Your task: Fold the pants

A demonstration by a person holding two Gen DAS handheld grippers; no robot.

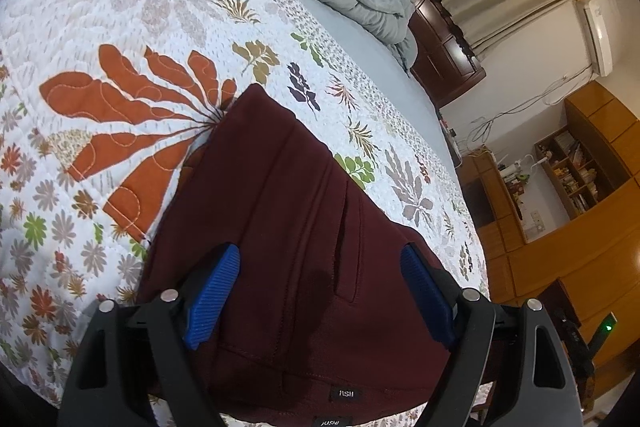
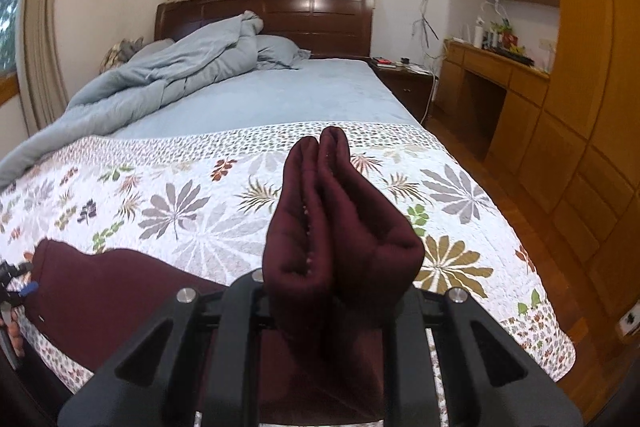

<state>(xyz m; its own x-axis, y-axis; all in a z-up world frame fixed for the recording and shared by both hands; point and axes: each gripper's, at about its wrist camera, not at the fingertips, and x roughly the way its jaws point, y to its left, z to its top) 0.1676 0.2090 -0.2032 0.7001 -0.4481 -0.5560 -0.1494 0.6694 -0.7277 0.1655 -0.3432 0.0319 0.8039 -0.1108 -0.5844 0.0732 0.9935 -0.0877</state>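
Dark maroon pants [image 1: 288, 219] lie on the floral quilt [image 1: 120, 27] of a bed. In the left wrist view my left gripper [image 1: 320, 259] is open, its blue pads [image 1: 218, 287] spread to either side above the waistband end, which shows a small label. In the right wrist view my right gripper [image 2: 336, 291] is shut on the bunched leg ends of the pants [image 2: 336, 219], which stick up between the hidden fingers. The rest of the pants [image 2: 104, 291] trails to the left, where part of the left gripper [image 2: 16, 283] shows.
A grey-blue duvet [image 2: 160, 75] is heaped near the dark wooden headboard [image 2: 312, 15]. The bed's right edge drops to a wooden floor [image 2: 500, 187]. A desk [image 2: 492, 67] and wooden wardrobes [image 2: 592, 67] stand to the right.
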